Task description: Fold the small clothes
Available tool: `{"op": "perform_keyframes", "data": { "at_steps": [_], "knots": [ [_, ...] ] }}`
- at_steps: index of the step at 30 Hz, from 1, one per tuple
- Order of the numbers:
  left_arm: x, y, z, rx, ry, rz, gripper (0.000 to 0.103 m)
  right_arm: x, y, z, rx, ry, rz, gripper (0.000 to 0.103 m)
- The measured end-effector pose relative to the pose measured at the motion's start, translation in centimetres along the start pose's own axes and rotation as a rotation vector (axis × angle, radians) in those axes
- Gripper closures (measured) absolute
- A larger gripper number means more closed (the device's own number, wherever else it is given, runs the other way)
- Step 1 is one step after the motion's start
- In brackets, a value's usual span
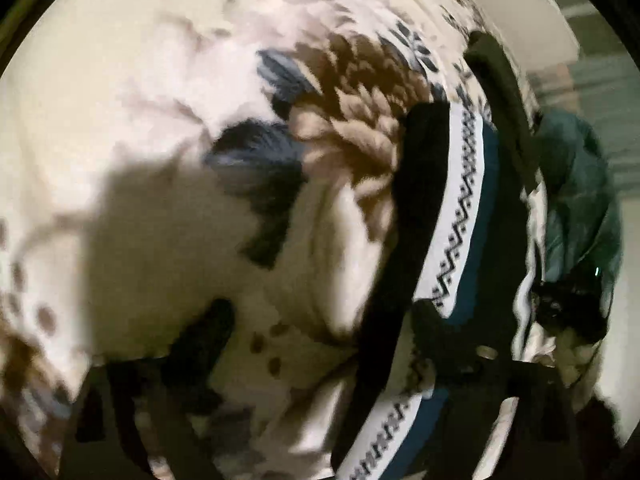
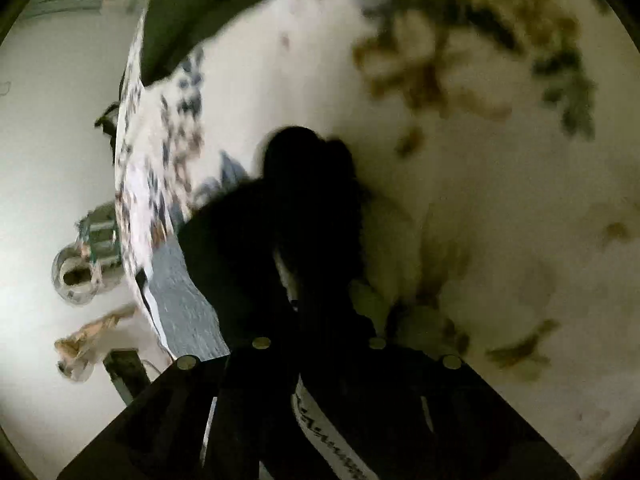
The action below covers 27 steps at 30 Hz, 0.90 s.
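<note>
A small dark garment with a white zigzag-patterned waistband (image 1: 456, 208) and teal lining hangs stretched over a cream bedspread with brown and blue flowers (image 1: 168, 92). In the left wrist view one black finger (image 1: 204, 336) stands apart at lower left; the other is hidden by the garment, so the left gripper (image 1: 312, 344) looks open with cloth against one finger. In the right wrist view my right gripper (image 2: 312, 168) has both dark fingers together, shut on the dark garment (image 2: 240, 248), whose white waistband (image 2: 324, 432) runs between the fingers. Both frames are blurred.
A teal-green cloth (image 1: 576, 184) lies at the right in the left wrist view. The bedspread edge (image 2: 136, 184) drops to a pale floor, where a glass jar (image 2: 76, 276) and crumpled paper (image 2: 84, 344) lie. A dark green pillow (image 2: 200, 4) sits at the top.
</note>
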State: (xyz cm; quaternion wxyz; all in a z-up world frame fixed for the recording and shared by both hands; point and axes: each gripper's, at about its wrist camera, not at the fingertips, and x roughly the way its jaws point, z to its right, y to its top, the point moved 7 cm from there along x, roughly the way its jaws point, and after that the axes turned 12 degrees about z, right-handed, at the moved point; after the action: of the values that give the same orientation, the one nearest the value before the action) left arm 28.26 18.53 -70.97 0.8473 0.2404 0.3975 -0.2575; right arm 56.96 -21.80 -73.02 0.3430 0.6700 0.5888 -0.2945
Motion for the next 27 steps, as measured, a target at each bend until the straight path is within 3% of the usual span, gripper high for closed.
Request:
{"op": "perform_keyframes", "data": {
  "at_steps": [3, 6, 7, 8, 10, 12, 14, 15, 17, 18, 19, 20, 23, 25, 27],
  "knots": [
    [0.2, 0.7, -0.7, -0.112, -0.044, -0.001, 0.000, -1.6, 2.0, -1.1, -0.003, 0.011, 0.088, 0.090],
    [0.1, 1.2, -1.8, -0.238, -0.096, 0.011, 0.000, 0.1, 1.9, -0.6, -0.031, -0.045, -0.007, 0.088],
    [0.0, 1.4, -2.1, -0.271, -0.112, 0.009, 0.000, 0.7, 1.3, -0.4, -0.058, -0.080, -0.056, 0.080],
    [0.0, 1.5, -2.3, -0.293, -0.125, -0.001, 0.000, 0.1, 1.5, 0.6, -0.057, -0.095, -0.080, 0.061],
    [-0.4, 1.8, -2.6, -0.336, -0.155, -0.013, 0.000, -1.0, 0.5, 1.7, -0.018, -0.122, -0.098, 0.048],
    [-1.3, 1.9, -2.2, -0.322, -0.146, 0.011, 0.000, -2.9, -0.9, 2.8, 0.049, -0.068, -0.096, 0.046],
    [-2.3, 1.6, -1.0, -0.219, -0.092, 0.031, 0.000, -3.8, -3.1, 4.4, 0.117, -0.055, -0.113, 0.028],
    [-2.8, 1.2, -0.1, -0.145, -0.054, 0.038, 0.000, -3.7, -4.2, 5.3, 0.139, -0.057, -0.126, 0.027],
    [-3.1, 0.7, 1.4, -0.058, -0.017, 0.045, 0.000, -2.7, -6.9, 6.3, 0.198, -0.040, -0.176, 0.028],
    [-3.3, 0.3, 2.2, -0.028, -0.008, 0.044, 0.000, -2.6, -8.0, 6.3, 0.217, -0.007, -0.175, 0.034],
    [-3.5, -0.2, 2.9, -0.009, -0.004, 0.040, 0.000, -2.9, -8.5, 5.9, 0.214, -0.001, -0.133, 0.080],
    [-3.6, -0.5, 3.2, 0.002, -0.003, 0.039, 0.000, -3.7, -8.8, 5.6, 0.227, 0.016, -0.106, 0.093],
    [-3.8, -0.9, 4.2, 0.031, -0.003, 0.041, 0.000, -7.0, -9.2, 5.4, 0.240, -0.017, 0.000, 0.094],
    [-3.5, -1.0, 4.4, 0.037, -0.007, 0.034, 0.000, -8.0, -10.3, 5.9, 0.263, -0.034, -0.019, 0.094],
    [-3.2, -0.8, 4.9, 0.046, -0.012, 0.024, 0.000, -7.6, -11.4, 6.7, 0.281, -0.077, -0.060, 0.086]
  ]
}}
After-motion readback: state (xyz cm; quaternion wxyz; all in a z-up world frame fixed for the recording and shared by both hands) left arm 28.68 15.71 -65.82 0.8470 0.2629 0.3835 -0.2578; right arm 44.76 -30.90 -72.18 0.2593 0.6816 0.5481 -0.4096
